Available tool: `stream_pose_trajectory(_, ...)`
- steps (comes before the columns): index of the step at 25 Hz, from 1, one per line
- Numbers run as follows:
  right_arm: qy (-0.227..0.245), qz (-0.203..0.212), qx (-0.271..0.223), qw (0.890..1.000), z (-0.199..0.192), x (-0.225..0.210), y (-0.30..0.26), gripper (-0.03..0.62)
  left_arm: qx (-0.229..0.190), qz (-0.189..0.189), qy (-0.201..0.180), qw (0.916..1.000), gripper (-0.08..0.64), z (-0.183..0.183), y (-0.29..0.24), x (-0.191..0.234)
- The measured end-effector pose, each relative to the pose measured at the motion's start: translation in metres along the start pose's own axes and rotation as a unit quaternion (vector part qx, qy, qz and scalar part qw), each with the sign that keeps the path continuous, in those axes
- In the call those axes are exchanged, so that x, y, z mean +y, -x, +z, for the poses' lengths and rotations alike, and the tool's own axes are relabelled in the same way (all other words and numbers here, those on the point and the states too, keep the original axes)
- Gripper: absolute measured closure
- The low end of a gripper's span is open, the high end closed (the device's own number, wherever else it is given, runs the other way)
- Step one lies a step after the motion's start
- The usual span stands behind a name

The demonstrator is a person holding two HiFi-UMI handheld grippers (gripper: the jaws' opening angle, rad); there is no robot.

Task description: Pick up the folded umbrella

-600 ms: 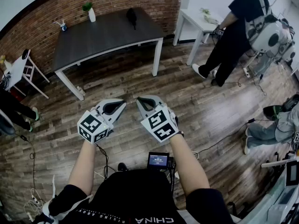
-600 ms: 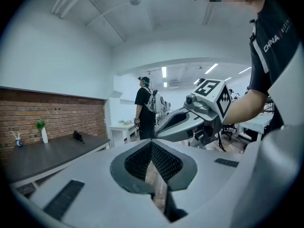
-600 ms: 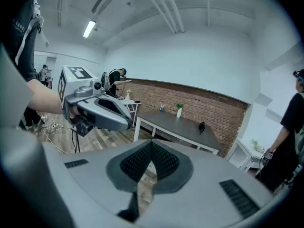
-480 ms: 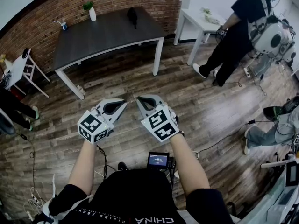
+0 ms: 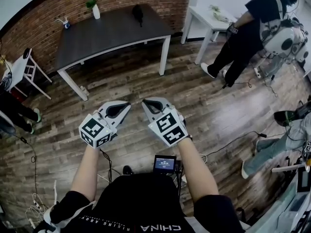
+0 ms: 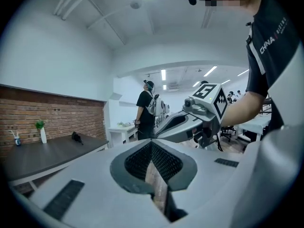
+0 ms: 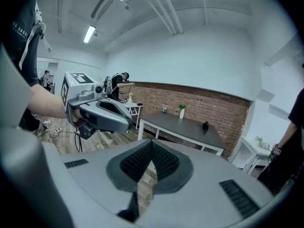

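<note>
Since the earlier head view, our two grippers have kept almost the same place in front of the body. What changed is around them: the standing bystander in black clothes (image 5: 243, 38) by the white side table has shifted stance, and the whole scene sits slightly differently in frame, so we judge the head tilted a little.

Left hand-held gripper (image 5: 127, 105): jaws pressed together, nothing between the pads. Its own view shows only wooden plank floor (image 5: 146, 81) through the slit below the tips.

Right hand-held gripper (image 5: 145, 102): the same, jaws closed and empty.

The two tips angle towards each other, near but not touching, and hang over bare floor.

The task's thing: a small black bundle (image 5: 137, 13), which we take to be the folded umbrella. It lies on the dark grey desk with white legs (image 5: 107, 38), near the far edge by the brick wall and towards the far right corner. A white vase with a green plant (image 5: 95, 13) stands further left along the same edge.

Both grippers are well apart from the desk, with open floor between.

Our reading: this closed, drawn-in posture suits walking up, since nothing is within reach yet. The grasp has not begun. Because the umbrella sits at the back of the desk, we expect a reach across the top, or an approach from the right end.
</note>
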State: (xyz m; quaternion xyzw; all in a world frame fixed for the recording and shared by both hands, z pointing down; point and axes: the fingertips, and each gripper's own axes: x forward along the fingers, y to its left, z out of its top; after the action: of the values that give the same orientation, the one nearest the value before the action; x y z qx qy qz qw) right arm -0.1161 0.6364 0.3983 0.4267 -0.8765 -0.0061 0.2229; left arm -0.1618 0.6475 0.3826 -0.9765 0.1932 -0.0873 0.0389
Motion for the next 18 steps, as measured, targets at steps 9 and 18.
stream_pose_trajectory(9, -0.001, 0.004, -0.002, 1.0, -0.002, 0.001, 0.008, 0.588, 0.007, -0.009, -0.01, 0.9999, 0.558, -0.004, -0.003, -0.01)
stream_pose_trajectory(18, -0.014, 0.006, -0.002, 1.0, -0.016, -0.01, 0.014, 0.588, 0.009, -0.001, -0.024, 0.9997, 0.558, -0.003, -0.012, -0.014)
